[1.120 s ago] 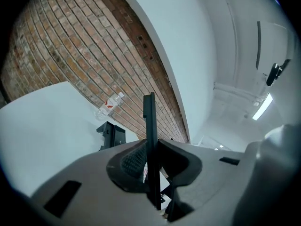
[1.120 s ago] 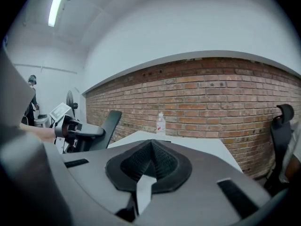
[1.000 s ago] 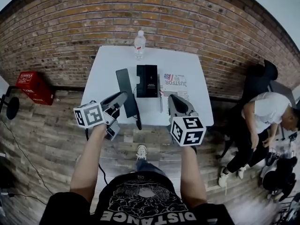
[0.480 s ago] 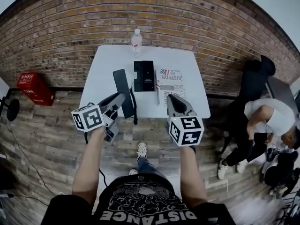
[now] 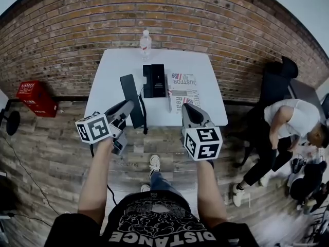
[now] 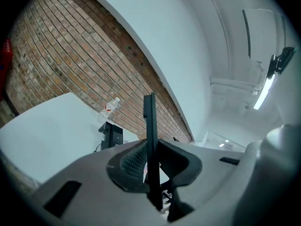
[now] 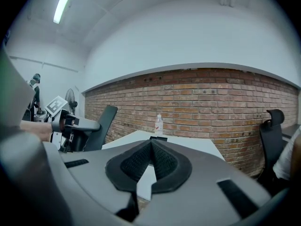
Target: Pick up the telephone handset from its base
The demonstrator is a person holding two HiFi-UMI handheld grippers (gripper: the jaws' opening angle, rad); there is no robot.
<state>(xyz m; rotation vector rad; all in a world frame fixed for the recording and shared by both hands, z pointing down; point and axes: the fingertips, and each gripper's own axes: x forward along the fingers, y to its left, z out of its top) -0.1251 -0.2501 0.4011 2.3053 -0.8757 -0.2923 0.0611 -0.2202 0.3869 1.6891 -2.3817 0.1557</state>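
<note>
**Handset (image 5: 129, 92) off its base (image 5: 154, 80), pinched in the left tongs (image 5: 125, 107)**
It looks like a stiff, light bar of smooth plastic, so I'd grip it across its flat faces near one end, as it is held now. Its long axis points away from the person, over the near part of the bench (image 5: 110, 71), just left of the base. The right tongs (image 5: 187, 110) are closed and empty.

The left gripper (image 5: 128, 107) covers part of the handset (image 5: 128, 88)
</note>
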